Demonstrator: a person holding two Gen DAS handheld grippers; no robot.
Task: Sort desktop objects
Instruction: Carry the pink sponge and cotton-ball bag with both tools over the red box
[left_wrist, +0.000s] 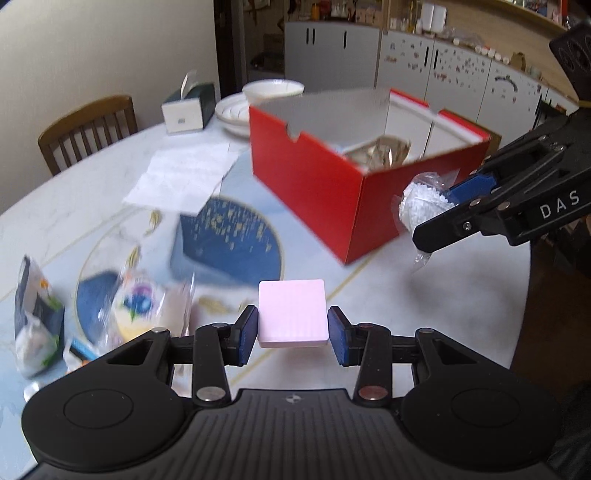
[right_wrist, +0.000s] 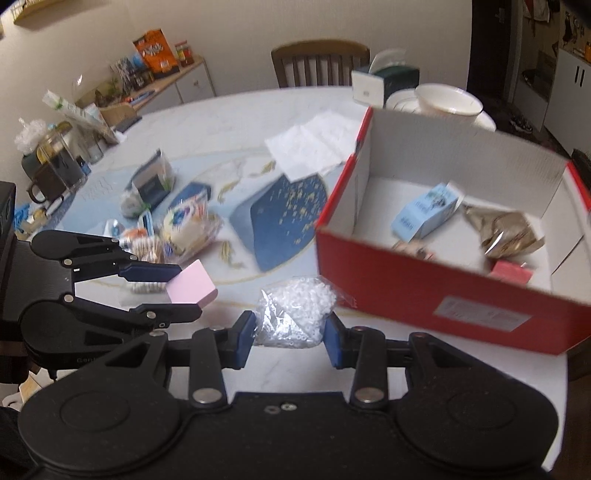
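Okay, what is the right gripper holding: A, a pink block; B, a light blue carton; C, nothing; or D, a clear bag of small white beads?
D: the right gripper has its fingers closed on the clear bag of white beads, while the pink block sits in the left gripper.

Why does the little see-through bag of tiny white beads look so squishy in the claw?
The bag of beads is thin clear plastic full of loose bits, so it probably bulges and changes shape between the right claw pads. Its empty corner hangs limp below the claw, so it is likely floppy. It looks small and light, but the crinkly film might slip.
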